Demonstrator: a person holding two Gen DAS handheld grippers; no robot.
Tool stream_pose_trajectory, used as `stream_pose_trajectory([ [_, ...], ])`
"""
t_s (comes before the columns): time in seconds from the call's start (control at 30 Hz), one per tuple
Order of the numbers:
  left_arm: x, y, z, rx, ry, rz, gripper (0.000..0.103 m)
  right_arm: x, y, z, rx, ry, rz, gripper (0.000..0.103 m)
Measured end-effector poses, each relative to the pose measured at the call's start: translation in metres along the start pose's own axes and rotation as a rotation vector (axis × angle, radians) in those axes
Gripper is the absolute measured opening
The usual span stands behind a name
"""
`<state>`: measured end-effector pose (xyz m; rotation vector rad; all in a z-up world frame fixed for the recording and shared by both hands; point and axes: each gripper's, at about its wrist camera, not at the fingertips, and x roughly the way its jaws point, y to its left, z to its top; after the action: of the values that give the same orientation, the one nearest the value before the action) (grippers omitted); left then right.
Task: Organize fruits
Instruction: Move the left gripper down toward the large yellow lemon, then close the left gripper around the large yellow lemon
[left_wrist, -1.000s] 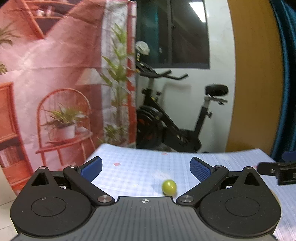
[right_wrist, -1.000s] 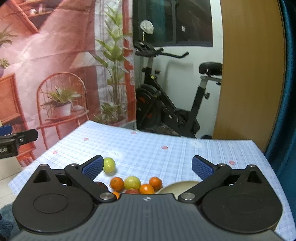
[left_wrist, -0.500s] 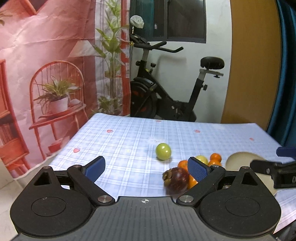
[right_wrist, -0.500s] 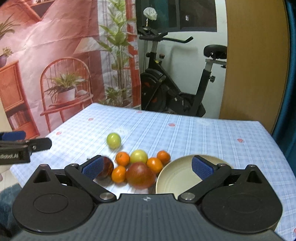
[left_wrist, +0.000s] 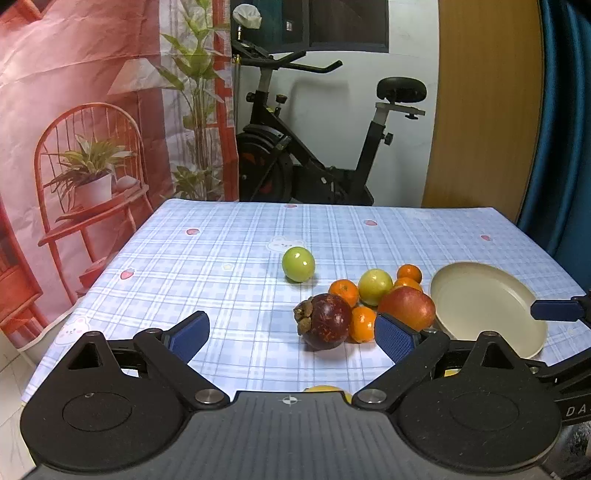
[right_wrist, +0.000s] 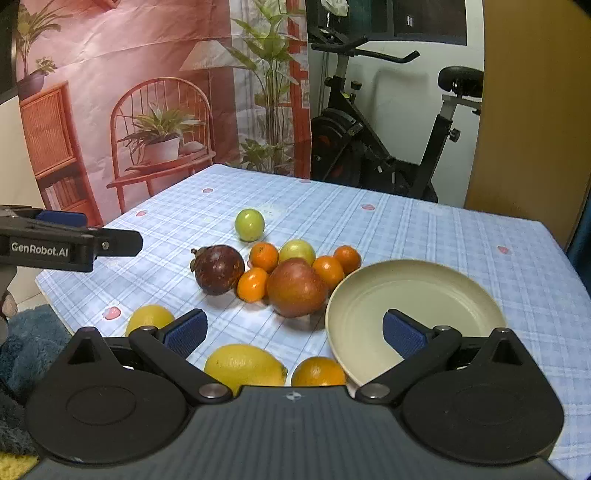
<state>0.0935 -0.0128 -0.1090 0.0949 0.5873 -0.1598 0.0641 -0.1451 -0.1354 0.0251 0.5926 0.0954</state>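
Checked cloth covers the table under everything. Next in size, a cream plate lies empty on the right side, its rim touching a red apple. Both tools hover over the near edge: the left gripper and the right gripper each hold their blue pads wide apart, with nothing clamped. A lemon lies nearest, beside an orange. A dark mangosteen sits left of the apple, with small tangerines clustered between. One green fruit rests apart, farther back.
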Motion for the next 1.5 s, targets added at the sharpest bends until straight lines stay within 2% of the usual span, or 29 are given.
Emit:
stream_pose_trajectory([
  [0.1, 0.0, -0.005, -0.003, 0.018, -0.001, 0.005, 0.098, 0.004, -0.002, 0.001, 0.004, 0.013, 0.025, 0.103],
  [0.27, 0.002, -0.011, -0.007, 0.043, 0.025, -0.029, 0.098, 0.011, 0.001, -0.004, -0.015, 0.056, 0.036, 0.103],
  [0.43, 0.007, -0.009, -0.01, 0.041, 0.052, -0.061, 0.098, 0.009, -0.005, -0.007, 0.029, 0.058, 0.04, 0.103],
  [0.53, 0.01, -0.011, -0.012, 0.048, 0.068, -0.084, 0.095, 0.009, -0.005, -0.01, 0.026, 0.076, 0.047, 0.103],
  [0.6, 0.012, -0.014, -0.013, 0.068, 0.08, -0.096, 0.092, 0.01, -0.002, -0.012, -0.001, 0.088, 0.037, 0.098],
  [0.73, 0.015, -0.016, -0.016, 0.077, 0.094, -0.122, 0.087, 0.011, 0.001, -0.014, -0.024, 0.09, 0.086, 0.083],
  [0.77, 0.016, -0.015, -0.016, 0.071, 0.094, -0.125, 0.086, 0.011, 0.001, -0.014, -0.022, 0.088, 0.101, 0.078],
  [0.97, 0.018, 0.001, -0.015, -0.004, 0.097, -0.106, 0.081, 0.013, 0.003, -0.016, -0.014, 0.103, 0.135, 0.067],
  [1.1, 0.018, 0.011, -0.014, -0.051, 0.119, -0.088, 0.077, 0.012, 0.007, -0.015, -0.021, 0.096, 0.149, 0.066],
  [1.2, 0.017, 0.025, -0.008, -0.094, 0.137, -0.123, 0.077, 0.012, 0.012, -0.011, -0.044, 0.089, 0.164, 0.066],
  [1.3, 0.014, 0.035, -0.008, -0.133, 0.126, -0.12, 0.076, 0.013, 0.014, -0.009, -0.06, 0.087, 0.162, 0.066],
  [1.5, 0.016, 0.036, -0.015, -0.13, 0.136, -0.128, 0.075, 0.012, 0.017, -0.009, -0.062, 0.09, 0.154, 0.066],
])
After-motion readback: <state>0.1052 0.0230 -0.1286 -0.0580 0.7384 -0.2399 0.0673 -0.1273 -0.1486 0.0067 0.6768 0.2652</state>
